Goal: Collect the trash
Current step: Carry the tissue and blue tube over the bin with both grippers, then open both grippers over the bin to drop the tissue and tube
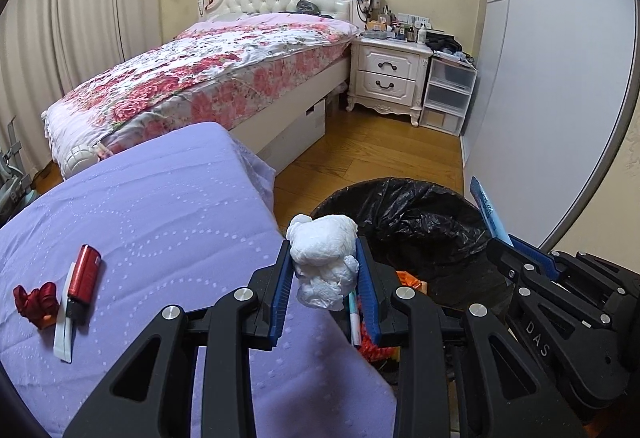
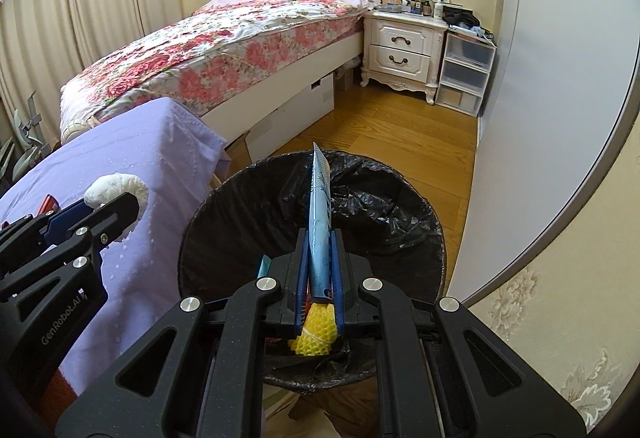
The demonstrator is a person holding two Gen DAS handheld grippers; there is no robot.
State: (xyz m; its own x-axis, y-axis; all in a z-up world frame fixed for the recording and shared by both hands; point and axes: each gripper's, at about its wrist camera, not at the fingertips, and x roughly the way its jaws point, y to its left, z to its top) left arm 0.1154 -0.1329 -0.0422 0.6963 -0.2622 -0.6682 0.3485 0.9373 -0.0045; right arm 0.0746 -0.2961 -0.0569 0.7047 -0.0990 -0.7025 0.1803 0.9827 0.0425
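My left gripper (image 1: 324, 250) is shut on a crumpled white tissue wad (image 1: 325, 262) at the right edge of the purple-covered table (image 1: 160, 205), beside the bin. It also shows in the right wrist view (image 2: 120, 197). My right gripper (image 2: 320, 242) is shut on a flat blue wrapper (image 2: 321, 213) held upright over the black-lined trash bin (image 2: 400, 213). The bin (image 1: 420, 213) holds a yellow foam net (image 2: 314, 334), orange scraps (image 1: 408, 278) and a pen (image 1: 354, 322). A red lighter (image 1: 83, 272), a red ribbon (image 1: 34, 300) and a white strip (image 1: 64, 334) lie on the table.
A bed with a floral quilt (image 1: 208, 73) stands beyond the table. A white nightstand (image 1: 388, 77) and clear plastic drawers (image 1: 448, 93) are at the back. A white wardrobe door (image 1: 552, 85) runs along the right. Wooden floor (image 1: 372, 149) lies between.
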